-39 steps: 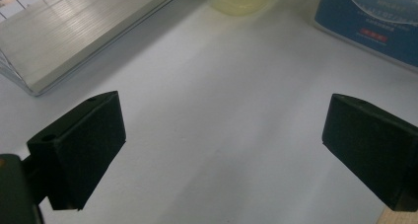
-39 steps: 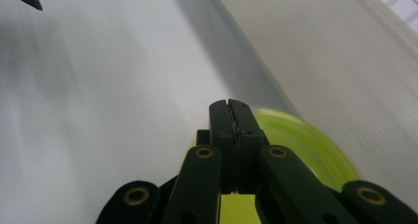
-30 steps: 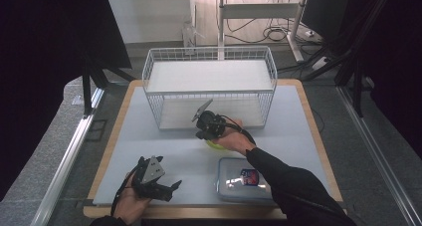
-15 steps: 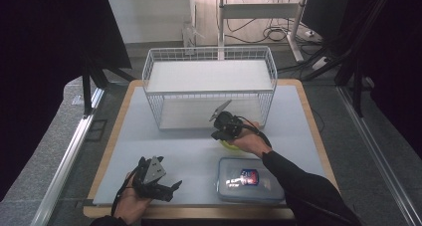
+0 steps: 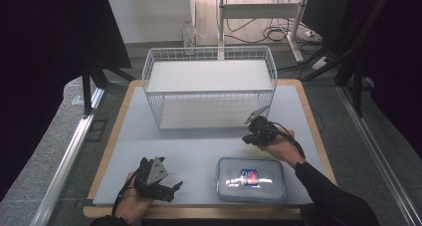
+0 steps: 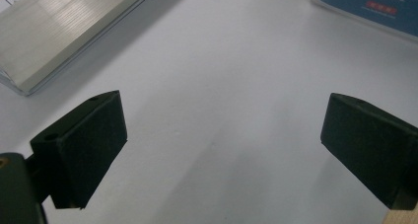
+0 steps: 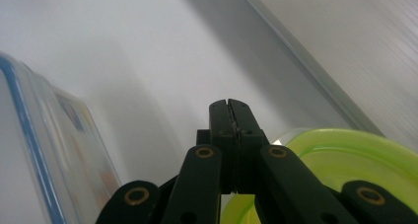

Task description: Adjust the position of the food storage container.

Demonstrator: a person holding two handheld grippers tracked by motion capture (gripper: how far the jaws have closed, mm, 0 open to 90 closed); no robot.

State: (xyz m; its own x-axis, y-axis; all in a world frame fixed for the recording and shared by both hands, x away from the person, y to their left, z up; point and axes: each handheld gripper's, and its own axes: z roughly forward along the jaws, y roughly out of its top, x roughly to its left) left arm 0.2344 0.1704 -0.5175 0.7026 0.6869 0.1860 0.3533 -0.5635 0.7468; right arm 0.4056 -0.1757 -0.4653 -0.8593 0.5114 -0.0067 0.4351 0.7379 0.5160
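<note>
My right gripper has its jaws pressed together, shut on a yellow-green plastic disc whose rim runs under the jaws and off to the right. In the high view the right gripper hovers low over the white table, just past the basket's front right corner. Near the table's front left edge my left gripper rests low, and its jaws stand wide apart with only bare table between them.
A white wire basket stands at the back middle of the table. A clear lidded box with a printed label lies at the front, between the two hands; its corner and its blue-edged side show close by.
The right hand has slid to the right along the basket's front, and the yellow-green disc has gone with it. The left hand has kept still.
</note>
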